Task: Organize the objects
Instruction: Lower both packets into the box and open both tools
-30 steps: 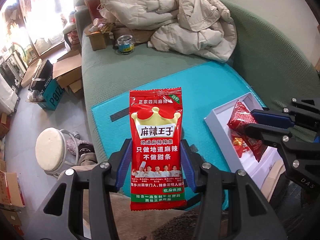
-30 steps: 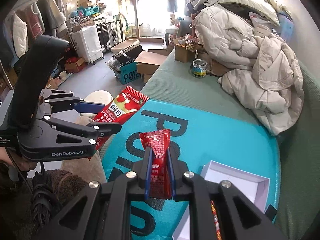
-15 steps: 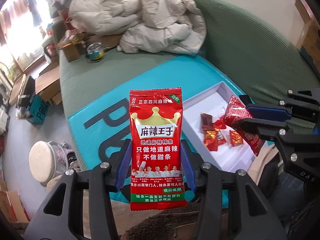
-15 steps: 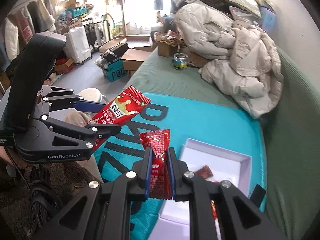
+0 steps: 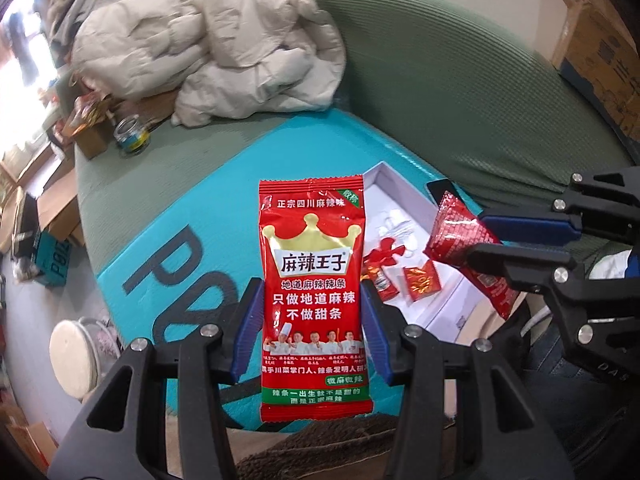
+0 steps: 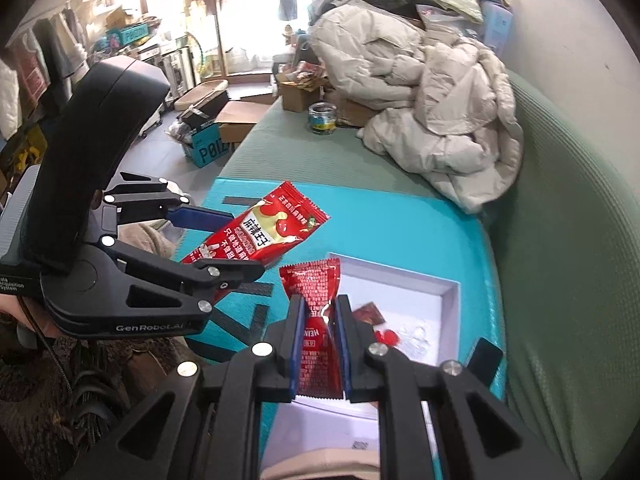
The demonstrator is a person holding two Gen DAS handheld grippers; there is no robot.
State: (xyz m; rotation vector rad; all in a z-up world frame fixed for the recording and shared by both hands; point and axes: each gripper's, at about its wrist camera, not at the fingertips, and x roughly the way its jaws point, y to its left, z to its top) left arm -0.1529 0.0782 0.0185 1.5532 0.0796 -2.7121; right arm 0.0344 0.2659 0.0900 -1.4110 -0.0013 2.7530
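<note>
Upright between the blue pads of the left gripper (image 5: 312, 320) stands a red snack packet with a gold crown (image 5: 313, 280), its long axis running straight along the fingers and its sealed top edge pointing away from the camera; the pads clamp it at both long sides, near its lower half. From the right wrist view the same packet slants out of that gripper, top end aimed toward the far right, hanging above the teal board (image 6: 400, 232) — clear of it, not resting on it.

The right gripper (image 6: 318, 320) is clenched tight on a smaller red sachet (image 6: 316, 296), narrow and also lengthwise with the fingers, its crimped upper end flaring out beyond the tips. In the left wrist view this sachet lies tilted, upper end toward the upper left, just over the near side of the white tray (image 5: 404, 200).

Inside the tray lie a few small red wrapped pieces (image 5: 420, 280) close together. The tray sits on the teal board, which lies on a green sofa (image 5: 460, 100). Farther back — well apart from the tray — a cream padded coat (image 5: 208, 52) is heaped on the seat, with a small glass jar (image 5: 130, 134) near it.
</note>
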